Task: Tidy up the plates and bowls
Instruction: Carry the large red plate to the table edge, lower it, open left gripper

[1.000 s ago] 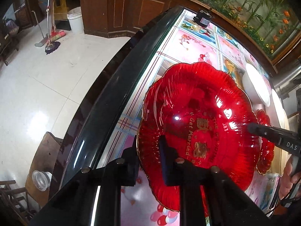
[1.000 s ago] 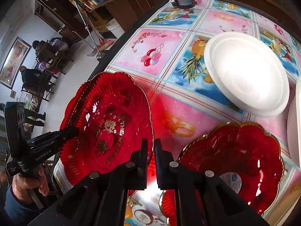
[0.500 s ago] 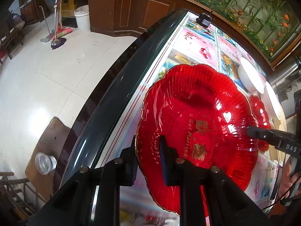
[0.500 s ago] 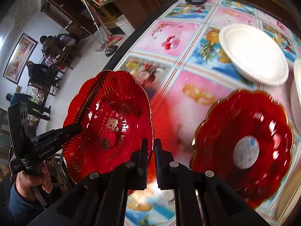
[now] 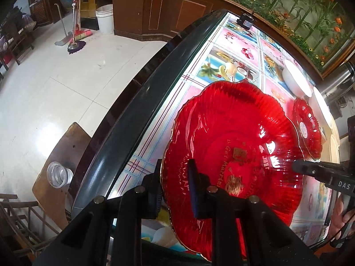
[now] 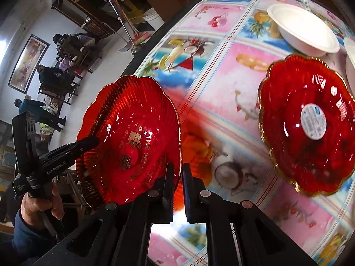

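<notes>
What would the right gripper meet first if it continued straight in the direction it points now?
Probably the tablecloth. The right gripper, shut on the rim of the red plate, points down past that rim at bare cloth, left of the second red plate. Depth is uncertain.

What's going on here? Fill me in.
A person holds a gripper in each hand, and both grip the same red plate by opposite edges: the left gripper and the right gripper are each shut on its rim. The plate is held tilted, off the table. A second red plate lies flat on the table, with a white plate beyond it. Nothing is stacked yet.
</notes>
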{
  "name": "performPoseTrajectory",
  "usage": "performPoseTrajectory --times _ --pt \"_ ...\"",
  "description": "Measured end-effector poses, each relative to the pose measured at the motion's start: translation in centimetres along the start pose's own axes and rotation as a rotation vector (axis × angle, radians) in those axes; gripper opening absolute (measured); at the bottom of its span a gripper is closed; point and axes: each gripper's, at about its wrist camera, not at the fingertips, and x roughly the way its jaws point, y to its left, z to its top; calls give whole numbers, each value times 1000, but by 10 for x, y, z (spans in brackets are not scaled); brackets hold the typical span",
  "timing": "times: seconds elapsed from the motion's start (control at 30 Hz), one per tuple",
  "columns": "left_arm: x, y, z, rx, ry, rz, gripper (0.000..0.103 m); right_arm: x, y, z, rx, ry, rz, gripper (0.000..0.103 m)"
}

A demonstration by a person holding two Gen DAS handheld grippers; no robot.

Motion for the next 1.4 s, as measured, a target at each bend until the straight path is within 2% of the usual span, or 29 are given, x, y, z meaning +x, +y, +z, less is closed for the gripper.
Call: performPoseTrajectory --times 0.3,0.4,0.53,0.6,0.7,0.9,1.07,1.2,1.4 --pt "-1 4 -3 3 -15 17 18 6 2 -3 11 6 15 12" --pt "-3 5 -1 2 -20 10 24 5 1 -4 10 12 19 14" --pt "-9 6 1 2 -40 14 43 -1 3 -9 3 -1 26 20" --pt "-12 7 2 -1 -44 15 45 -7 2 -11 -2 -9 29 25" --pt "-19 8 2 -2 -55 18 45 -16 -2 -14 11 -27 31 26" --pt "-41 0 1 14 -100 32 46 -55 -44 -12 115 -145 -19 26" --pt "-59 -21 5 63 -142 16 47 -63 -94 -4 197 -148 -160 26" --pt "-64 -42 9 110 -149 -7 51 -61 -117 -9 243 -132 -162 26" --pt "-60 -75 11 188 -132 -45 51 -62 -119 -24 244 -118 -146 26"
